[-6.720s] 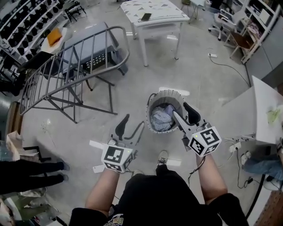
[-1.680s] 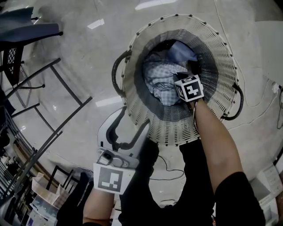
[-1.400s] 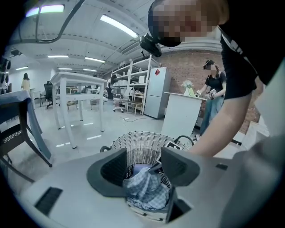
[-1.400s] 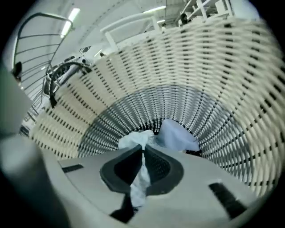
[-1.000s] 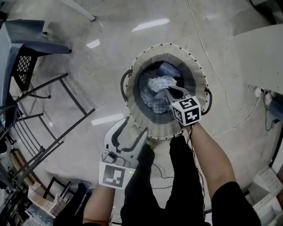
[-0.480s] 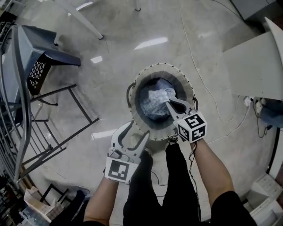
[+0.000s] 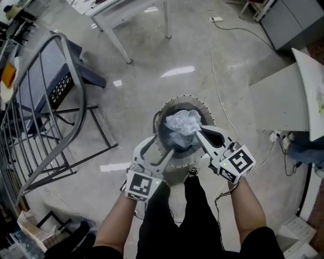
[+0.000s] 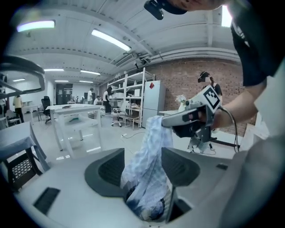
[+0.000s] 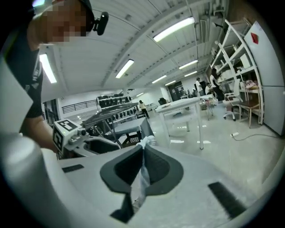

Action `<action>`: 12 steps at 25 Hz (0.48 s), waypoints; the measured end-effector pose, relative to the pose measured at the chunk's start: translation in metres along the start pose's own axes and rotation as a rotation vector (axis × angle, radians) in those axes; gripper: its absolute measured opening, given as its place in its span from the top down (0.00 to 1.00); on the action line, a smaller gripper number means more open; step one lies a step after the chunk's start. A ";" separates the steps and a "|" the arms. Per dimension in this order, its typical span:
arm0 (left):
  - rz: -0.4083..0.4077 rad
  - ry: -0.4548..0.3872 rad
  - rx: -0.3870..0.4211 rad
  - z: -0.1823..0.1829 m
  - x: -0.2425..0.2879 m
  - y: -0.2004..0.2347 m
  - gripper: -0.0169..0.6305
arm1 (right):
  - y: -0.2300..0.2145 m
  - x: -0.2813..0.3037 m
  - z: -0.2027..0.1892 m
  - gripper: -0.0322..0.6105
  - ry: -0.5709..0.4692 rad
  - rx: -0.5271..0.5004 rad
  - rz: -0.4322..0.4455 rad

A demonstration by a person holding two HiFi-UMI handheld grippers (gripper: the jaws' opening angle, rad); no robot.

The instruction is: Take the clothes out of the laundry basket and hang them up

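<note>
A pale checked garment (image 7: 183, 124) hangs bunched just above the laundry basket (image 7: 163, 147), pinched at its top edge by the right gripper (image 7: 198, 132), whose jaws are closed tight on a fold of the cloth. In the right gripper view we see that fold (image 9: 141, 176) running as a thin strip between the two pressed pads. The garment's lower part reaches down into the basket's mouth, where we make out darker cloth beneath it.

The left gripper (image 7: 158, 145) is held beside the basket's near rim with its jaws spread wide and gripping nothing. In the left gripper view the garment (image 8: 149, 169) hangs in line with the gap between the pads; we cannot tell whether it brushes them.

The person stands directly behind the basket, dark trouser legs (image 7: 195, 217) close to its near side. A metal drying rack (image 7: 45, 111) stands well off to the left over the polished concrete floor (image 7: 131, 101), with a grey chair (image 7: 63, 83) behind its rails. A white table (image 7: 124, 15) stands beyond the basket, and a second white tabletop (image 7: 283, 101) is on the right. A thin cable (image 7: 214, 76) trails across the floor from the far side past the basket's right edge.
</note>
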State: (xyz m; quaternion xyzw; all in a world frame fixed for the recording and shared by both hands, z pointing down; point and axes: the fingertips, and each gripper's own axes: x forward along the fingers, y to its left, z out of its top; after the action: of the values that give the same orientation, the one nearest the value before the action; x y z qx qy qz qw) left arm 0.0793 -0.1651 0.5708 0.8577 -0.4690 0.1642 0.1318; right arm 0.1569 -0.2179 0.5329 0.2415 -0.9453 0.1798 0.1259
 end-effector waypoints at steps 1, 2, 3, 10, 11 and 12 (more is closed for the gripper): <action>0.003 -0.007 -0.004 0.010 -0.002 0.001 0.61 | 0.008 -0.007 0.020 0.92 -0.015 -0.029 0.017; 0.005 -0.015 -0.008 0.020 -0.003 0.002 0.60 | 0.016 -0.013 0.039 0.92 -0.029 -0.059 0.034; 0.006 -0.023 -0.008 0.032 -0.004 0.003 0.59 | 0.024 -0.019 0.058 0.92 -0.042 -0.088 0.050; 0.017 -0.075 0.043 0.112 -0.023 0.013 0.56 | 0.079 -0.065 0.175 0.92 -0.141 -0.231 0.134; 0.009 -0.083 0.057 0.124 -0.026 0.013 0.56 | 0.087 -0.070 0.188 0.92 -0.154 -0.255 0.144; -0.002 -0.090 0.070 0.135 -0.029 0.013 0.55 | 0.095 -0.076 0.201 0.92 -0.166 -0.278 0.155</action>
State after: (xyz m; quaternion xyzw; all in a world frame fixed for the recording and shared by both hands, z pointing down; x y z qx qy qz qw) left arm 0.0753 -0.2008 0.4366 0.8689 -0.4674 0.1415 0.0807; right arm 0.1432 -0.1895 0.2998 0.1624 -0.9839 0.0360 0.0651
